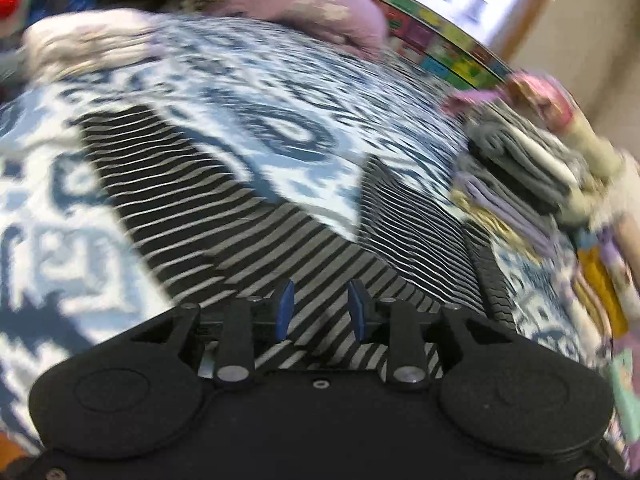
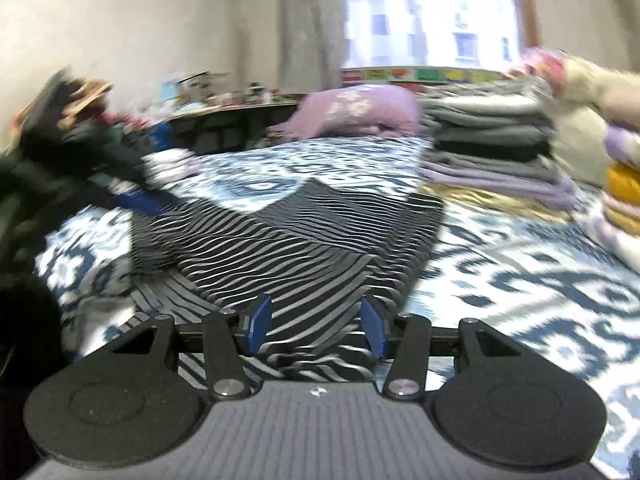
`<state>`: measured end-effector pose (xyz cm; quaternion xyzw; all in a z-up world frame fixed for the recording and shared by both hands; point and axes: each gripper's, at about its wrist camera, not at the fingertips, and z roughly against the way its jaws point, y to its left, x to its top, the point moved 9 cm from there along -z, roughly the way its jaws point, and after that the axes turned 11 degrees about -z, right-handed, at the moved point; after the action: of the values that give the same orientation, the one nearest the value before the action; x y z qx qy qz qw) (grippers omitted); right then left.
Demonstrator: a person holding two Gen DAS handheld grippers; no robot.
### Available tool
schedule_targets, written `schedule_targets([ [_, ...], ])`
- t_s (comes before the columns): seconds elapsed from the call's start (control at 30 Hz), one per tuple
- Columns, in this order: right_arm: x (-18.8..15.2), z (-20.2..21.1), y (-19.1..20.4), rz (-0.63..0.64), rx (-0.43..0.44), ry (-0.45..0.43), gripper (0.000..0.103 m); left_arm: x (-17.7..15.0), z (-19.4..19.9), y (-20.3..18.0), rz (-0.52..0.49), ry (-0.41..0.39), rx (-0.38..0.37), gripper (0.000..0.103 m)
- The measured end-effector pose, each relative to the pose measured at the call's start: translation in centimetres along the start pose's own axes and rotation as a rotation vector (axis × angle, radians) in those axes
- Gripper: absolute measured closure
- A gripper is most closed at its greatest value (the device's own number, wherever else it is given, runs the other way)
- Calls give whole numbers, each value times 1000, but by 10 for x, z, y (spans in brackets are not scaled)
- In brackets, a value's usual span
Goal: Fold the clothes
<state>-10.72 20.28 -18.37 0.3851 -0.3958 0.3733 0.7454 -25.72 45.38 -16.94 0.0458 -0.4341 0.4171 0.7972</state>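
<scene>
Striped black-and-white fabric, the garment (image 2: 296, 232) lies spread on the patterned bed (image 2: 520, 280) under your left tongs (image 1: 320, 312) and right tongs (image 2: 316, 324), both open and empty, so a shallow pinch could catch the bedspread or one layer only.

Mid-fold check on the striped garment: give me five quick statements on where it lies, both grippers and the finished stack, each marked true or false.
1. The striped garment lies spread on the patterned blue-and-white bedspread. True.
2. The left gripper is clamped on a sleeve. False: its jaws stand apart over the striped cloth, gripping nothing.
3. The right gripper has its jaws open. True.
4. The stack of folded clothes sits on top of the striped garment. False: it rests on the bedspread beside it.
5. The purple pillow lies between the two grippers. False: it lies at the far end of the bed, beyond the garment.
</scene>
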Motion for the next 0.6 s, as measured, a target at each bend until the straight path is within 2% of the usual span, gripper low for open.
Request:
schedule_targets([
  [0.1, 0, -1, -11, -31, -9, -7, 53, -2, 1, 15, 98, -11, -23, 75],
  [0.17, -1, -2, -11, -24, -7, -8, 53, -5, -2, 20, 125, -17, -13, 75],
  [0.23, -5, -5, -8, -12, 2, 2, 53, -10, -11, 23, 176, -3, -47, 74],
  [0.33, -19, -20, -5, -2, 16, 82, 53, -19, -14, 39, 233, 2, -28, 74],
  [0.4, -30, -26, -2, 1, 37, 139, 43, -22, -20, 44, 285, 4, -30, 74],
  [0.5, -31, -24, 6, 61, 38, 131, 42, -22, -29, 47, 343, -15, -47, 74],
  [0.6, -32, -21, 8, 70, 41, 131, 42, -18, -36, 48, 355, -38, -43, 74],
])
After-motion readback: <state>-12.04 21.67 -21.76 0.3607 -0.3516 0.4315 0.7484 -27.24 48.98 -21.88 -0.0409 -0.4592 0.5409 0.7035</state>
